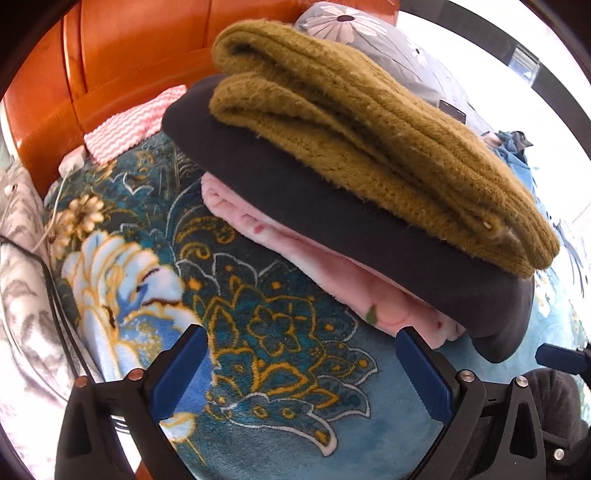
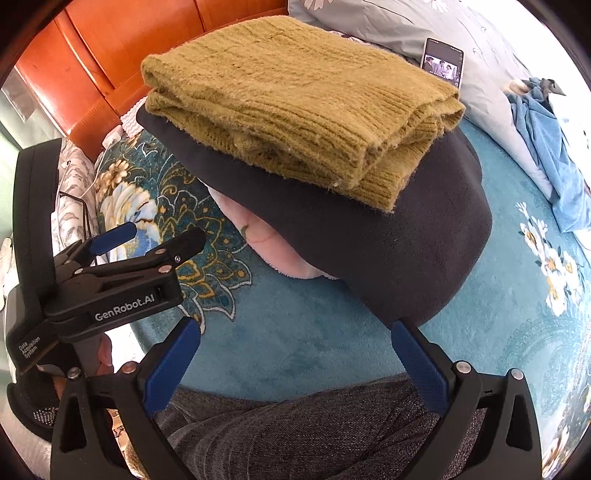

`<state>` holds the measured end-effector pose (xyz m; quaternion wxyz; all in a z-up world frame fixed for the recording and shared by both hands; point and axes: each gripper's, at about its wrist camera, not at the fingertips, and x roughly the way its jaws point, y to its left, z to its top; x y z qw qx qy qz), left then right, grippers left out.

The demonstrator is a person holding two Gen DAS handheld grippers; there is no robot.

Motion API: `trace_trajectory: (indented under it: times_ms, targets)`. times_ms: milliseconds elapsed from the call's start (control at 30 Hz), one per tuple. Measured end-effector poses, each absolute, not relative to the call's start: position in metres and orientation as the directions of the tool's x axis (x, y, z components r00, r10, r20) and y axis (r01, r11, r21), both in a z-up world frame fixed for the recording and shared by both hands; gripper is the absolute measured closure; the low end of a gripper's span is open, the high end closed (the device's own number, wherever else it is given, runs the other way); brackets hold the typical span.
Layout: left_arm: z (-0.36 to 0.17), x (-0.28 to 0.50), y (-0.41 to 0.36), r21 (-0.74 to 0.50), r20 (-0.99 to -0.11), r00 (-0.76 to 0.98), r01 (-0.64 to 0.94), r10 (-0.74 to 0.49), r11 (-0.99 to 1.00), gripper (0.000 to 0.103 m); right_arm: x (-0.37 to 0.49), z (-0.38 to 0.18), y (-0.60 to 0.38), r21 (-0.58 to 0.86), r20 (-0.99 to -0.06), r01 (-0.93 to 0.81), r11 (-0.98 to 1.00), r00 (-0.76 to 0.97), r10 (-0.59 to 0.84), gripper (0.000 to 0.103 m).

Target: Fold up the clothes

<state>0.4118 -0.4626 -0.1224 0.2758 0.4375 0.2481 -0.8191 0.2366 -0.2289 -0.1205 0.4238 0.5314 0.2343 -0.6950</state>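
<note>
A stack of folded clothes lies on the teal floral blanket (image 1: 258, 332): an olive knit sweater (image 1: 362, 147) on top, a dark navy garment (image 1: 332, 221) under it, a pink fleece piece (image 1: 295, 254) at the bottom. The stack also shows in the right wrist view, with the sweater (image 2: 295, 107) over the navy garment (image 2: 417, 240) and the pink piece (image 2: 273, 243). My left gripper (image 1: 303, 369) is open and empty just in front of the stack. My right gripper (image 2: 295, 354) is open and empty near the navy garment's front edge. The left gripper (image 2: 159, 236) also shows at the right wrist view's left.
An orange wooden headboard (image 1: 129, 55) stands behind. A pink zigzag cloth (image 1: 129, 125) lies by it. A grey floral pillow (image 2: 424, 33) with a phone (image 2: 441, 61) leaning on it is at the back right. A blue garment (image 2: 546, 147) lies crumpled at right. A grey-clad leg (image 2: 314, 432) is below.
</note>
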Motion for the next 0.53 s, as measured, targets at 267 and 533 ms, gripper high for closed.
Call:
trace_trajectory:
  times_ms: [267, 533]
  targets:
    - [-0.1227, 0.4146, -0.4647, -0.145, -0.855, -0.448, 0.688, -0.26, -0.711, 0.0, 0.2366, -0.1225, -0.2303, 0.122, -0.941, 0.839, -0.529, -0.071, -0.33, 0.0]
    - [-0.1192, 0.4157, -0.4576, -0.095, -0.846, -0.438, 0.686, -0.305, -0.721, 0.0, 0.2364, -0.1231, -0.2301, 0.124, -0.942, 0.839, -0.529, -0.068, -0.328, 0.0]
